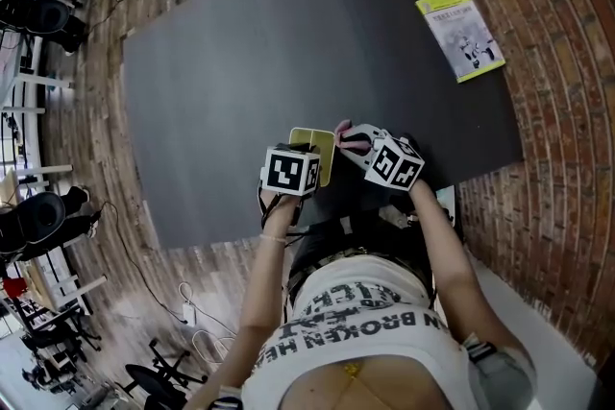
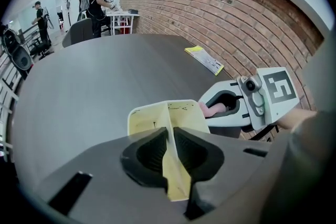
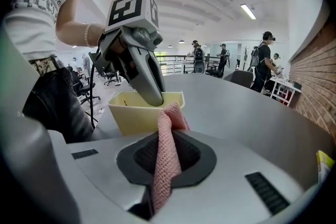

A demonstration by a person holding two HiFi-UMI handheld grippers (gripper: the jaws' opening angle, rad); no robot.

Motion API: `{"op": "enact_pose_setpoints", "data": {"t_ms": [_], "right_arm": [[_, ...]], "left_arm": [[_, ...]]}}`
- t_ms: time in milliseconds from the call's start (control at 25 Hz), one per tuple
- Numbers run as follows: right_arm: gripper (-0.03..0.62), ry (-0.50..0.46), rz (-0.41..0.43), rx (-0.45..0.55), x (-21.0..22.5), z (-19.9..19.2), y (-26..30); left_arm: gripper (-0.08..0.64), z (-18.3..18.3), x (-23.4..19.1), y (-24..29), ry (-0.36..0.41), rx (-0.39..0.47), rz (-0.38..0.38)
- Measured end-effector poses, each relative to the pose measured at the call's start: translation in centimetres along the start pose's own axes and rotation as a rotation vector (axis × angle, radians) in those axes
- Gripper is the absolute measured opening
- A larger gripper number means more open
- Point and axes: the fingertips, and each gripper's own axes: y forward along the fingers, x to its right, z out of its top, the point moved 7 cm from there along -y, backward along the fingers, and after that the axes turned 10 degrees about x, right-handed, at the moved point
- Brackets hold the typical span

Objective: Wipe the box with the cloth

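A small pale yellow open box (image 1: 321, 152) stands near the table's front edge. My left gripper (image 2: 170, 136) is shut on one of its walls, the yellow wall pinched between the black pads. My right gripper (image 3: 167, 139) is shut on a pink knitted cloth (image 3: 168, 155), whose free end (image 3: 173, 112) reaches the box's (image 3: 136, 113) near side by the rim. In the head view the right gripper (image 1: 354, 141) sits just right of the box, with the cloth (image 1: 352, 142) at its tip. In the right gripper view the left gripper (image 3: 137, 60) comes down onto the box from above.
The dark table (image 1: 288, 43) stretches away beyond the box. A yellow-edged booklet (image 1: 461, 34) lies at its far right corner. A brick wall (image 2: 226, 13) runs along the right side. People and chairs are far off in the room.
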Motion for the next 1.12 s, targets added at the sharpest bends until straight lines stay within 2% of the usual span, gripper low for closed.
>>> {"op": "enact_pose_setpoints", "data": {"t_ms": [160,360,1120], "right_arm": [[0.018,-0.002,0.009,0.006,-0.3,0.1,0.1],[0.018,0.007,0.019,0.006,-1.8,0.0,0.4],[0.018,0.088,0.029,0.023,-6.8,0.0,0.6]], "left_arm": [[0.044,-0.1,-0.1,0.0,0.003,0.007,-0.001],[0.044,-0.2,-0.4,0.0,-0.036,0.016,-0.018],[0.044,-0.2,-0.4,0.4,-0.020,0.009,-0.001]]}}
